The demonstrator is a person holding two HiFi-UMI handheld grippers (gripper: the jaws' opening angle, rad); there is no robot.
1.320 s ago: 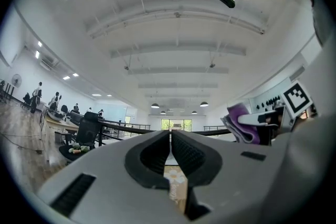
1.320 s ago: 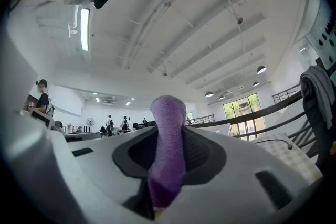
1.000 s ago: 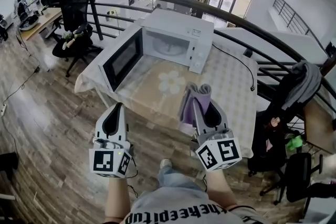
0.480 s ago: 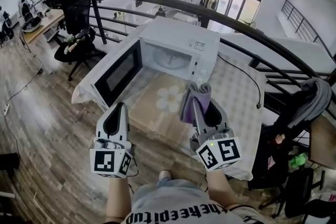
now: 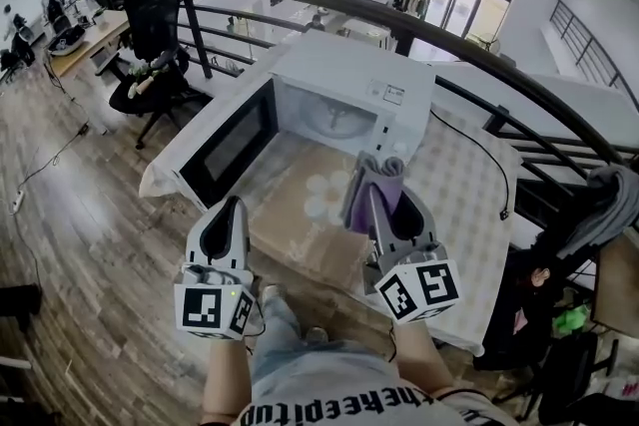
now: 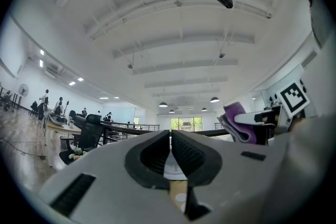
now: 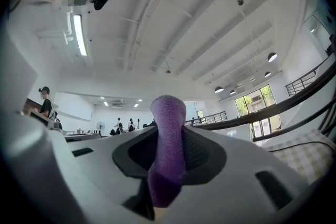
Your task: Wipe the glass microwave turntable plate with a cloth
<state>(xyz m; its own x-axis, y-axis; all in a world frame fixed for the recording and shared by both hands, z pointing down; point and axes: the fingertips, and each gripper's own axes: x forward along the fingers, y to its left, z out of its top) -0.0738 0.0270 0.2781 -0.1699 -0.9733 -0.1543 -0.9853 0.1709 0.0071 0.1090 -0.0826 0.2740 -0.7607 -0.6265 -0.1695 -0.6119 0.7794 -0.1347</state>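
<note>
Head view: A white microwave [image 5: 349, 75] stands toward the far edge of a counter [image 5: 454, 180] covered in a checked cloth with a daisy print [image 5: 324, 198]. Its door [image 5: 235, 140] hangs open toward the counter's left edge. The glass turntable plate [image 5: 334, 118] lies inside the open cavity, well apart from both tools. The left gripper [image 5: 230, 210] and right gripper [image 5: 377, 200] are held side by side at the near edge. A folded purple cloth [image 5: 374, 177] stands up from the right one.

The black-and-white square marker cubes [image 5: 212, 308] carry patterns, not words. A label on the microwave's control panel is too small to read. Lettering on the person's shirt [image 5: 339, 404] is upside down and cut off at the frame's bottom edge.

Left gripper view: Its fingers [image 6: 149, 153] are pressed together with nothing between them, aimed toward the cavity.

Right gripper view: Its fingers [image 7: 207, 152] are clamped on the cloth, which pokes up past their tips.

The step appears to be the approach: cloth in hand, plate not yet touched. The next move likely calls for carrying the cloth forward through the doorway and down onto the glass.
</note>
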